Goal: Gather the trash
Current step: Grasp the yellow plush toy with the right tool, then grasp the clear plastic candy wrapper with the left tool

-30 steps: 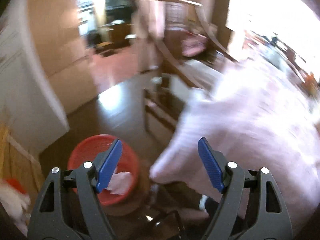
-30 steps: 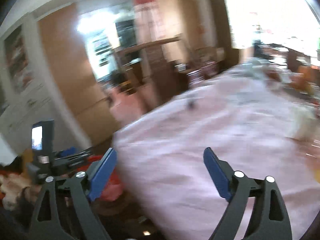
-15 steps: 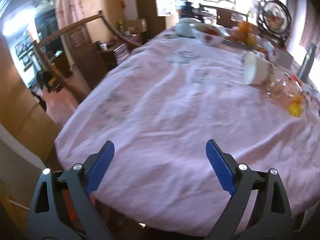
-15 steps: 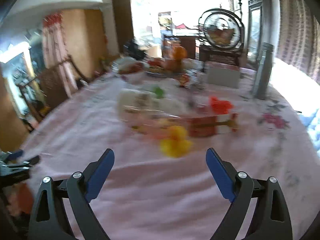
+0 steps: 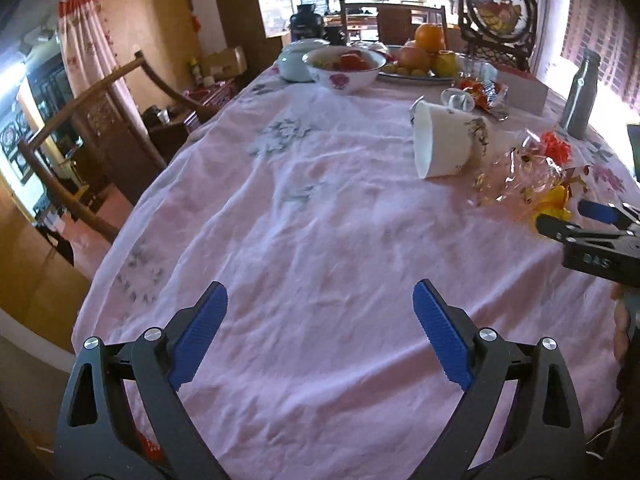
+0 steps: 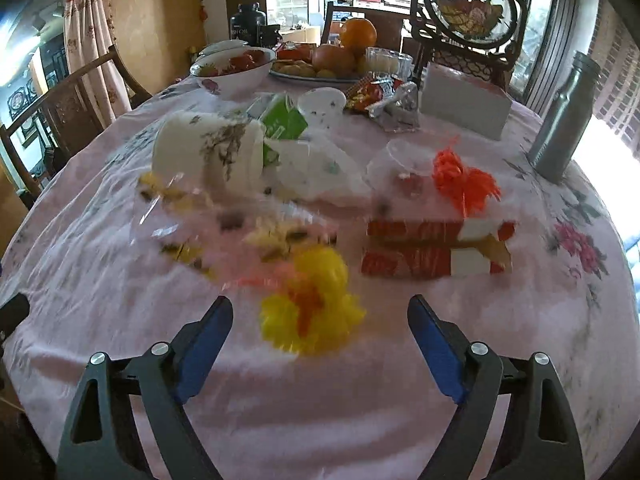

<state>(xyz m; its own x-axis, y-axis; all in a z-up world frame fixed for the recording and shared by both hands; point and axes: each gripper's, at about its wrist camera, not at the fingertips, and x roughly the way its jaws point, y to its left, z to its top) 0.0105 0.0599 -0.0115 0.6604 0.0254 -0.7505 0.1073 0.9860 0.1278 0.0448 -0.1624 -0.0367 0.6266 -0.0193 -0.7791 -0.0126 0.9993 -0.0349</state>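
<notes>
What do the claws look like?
Both claws look the same. The left claw and right claw have two black plastic arms with triangle-shaped holes, shiny silver rivets and ribbed blue pads at the tips. No cables or sleeves show.

A pink flowered tablecloth (image 5: 304, 208) covers the table, creased across its near half. At the far end stands a white bowl (image 5: 342, 66) with a red flower on its side and red food inside, with a pale lidded pot (image 5: 298, 60) just behind it to the left. Right of the bowl a plate (image 6: 316, 74) carries oranges (image 6: 358, 34) and other fruit. A grey metal bottle (image 6: 562, 116) stands upright near the right edge. Behind the fruit a dark carved frame (image 6: 468, 8) shows a picture of a fruit basket. A wooden chair (image 5: 100, 120) stands along the table's left side, with a flowered curtain (image 5: 86, 44) beyond it.
</notes>
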